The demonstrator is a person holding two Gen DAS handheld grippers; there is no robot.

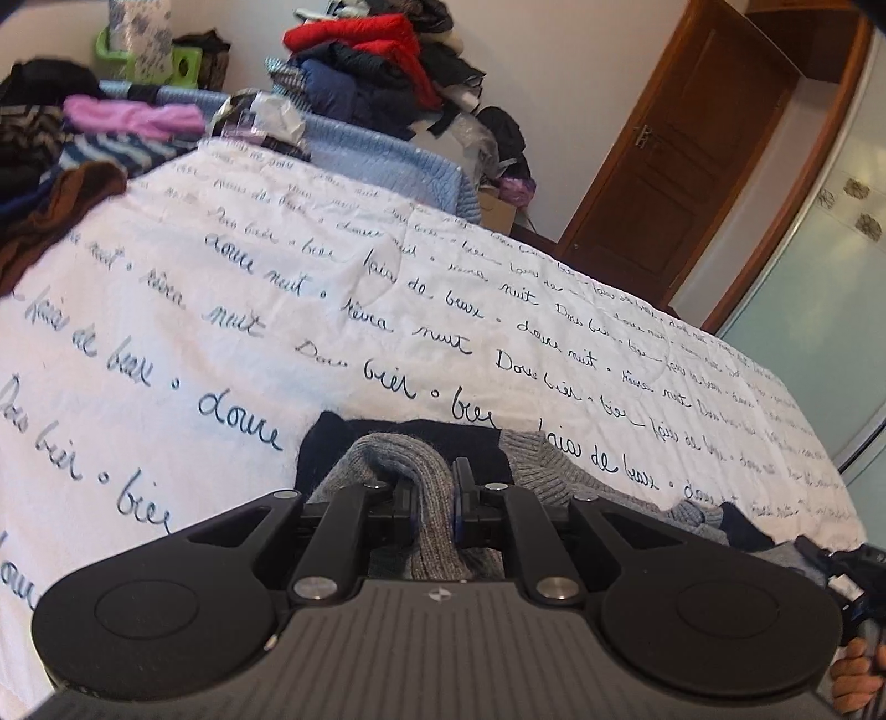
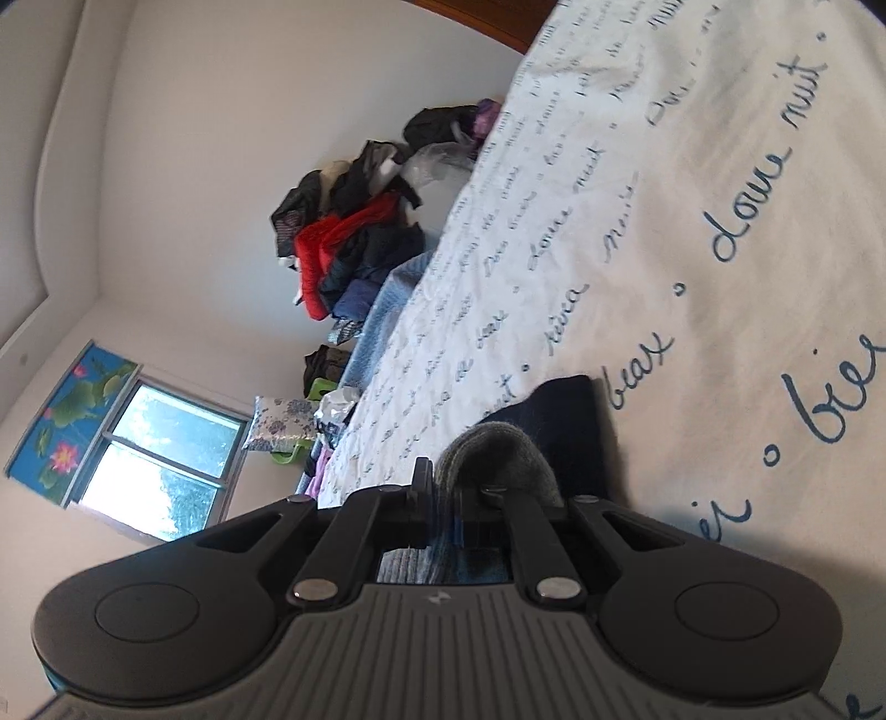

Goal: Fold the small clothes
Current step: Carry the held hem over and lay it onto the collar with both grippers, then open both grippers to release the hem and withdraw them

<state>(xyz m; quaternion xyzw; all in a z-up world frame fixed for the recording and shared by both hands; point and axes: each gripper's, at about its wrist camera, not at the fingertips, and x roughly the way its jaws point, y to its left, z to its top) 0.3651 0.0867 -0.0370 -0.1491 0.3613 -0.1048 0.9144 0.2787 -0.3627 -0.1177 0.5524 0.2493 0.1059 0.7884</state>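
Note:
A small grey and navy knit garment (image 1: 531,448) lies at the near edge of the bed, on a white quilt (image 1: 332,310) printed with dark script. My left gripper (image 1: 434,487) is shut on a grey ribbed fold of it, which bulges up between the fingers. In the right wrist view my right gripper (image 2: 446,498) is shut on another grey part of the same garment (image 2: 498,454), with its navy part (image 2: 565,421) just beyond on the quilt (image 2: 664,221). The right gripper's view is rolled sideways.
Piles of clothes sit at the bed's far side: a red and dark heap (image 1: 376,50), pink and striped items (image 1: 133,119), brown knit (image 1: 61,205). A blue quilted cover (image 1: 387,160) edges the bed. A wooden door (image 1: 681,149) stands right. A window (image 2: 166,459) shows in the right view.

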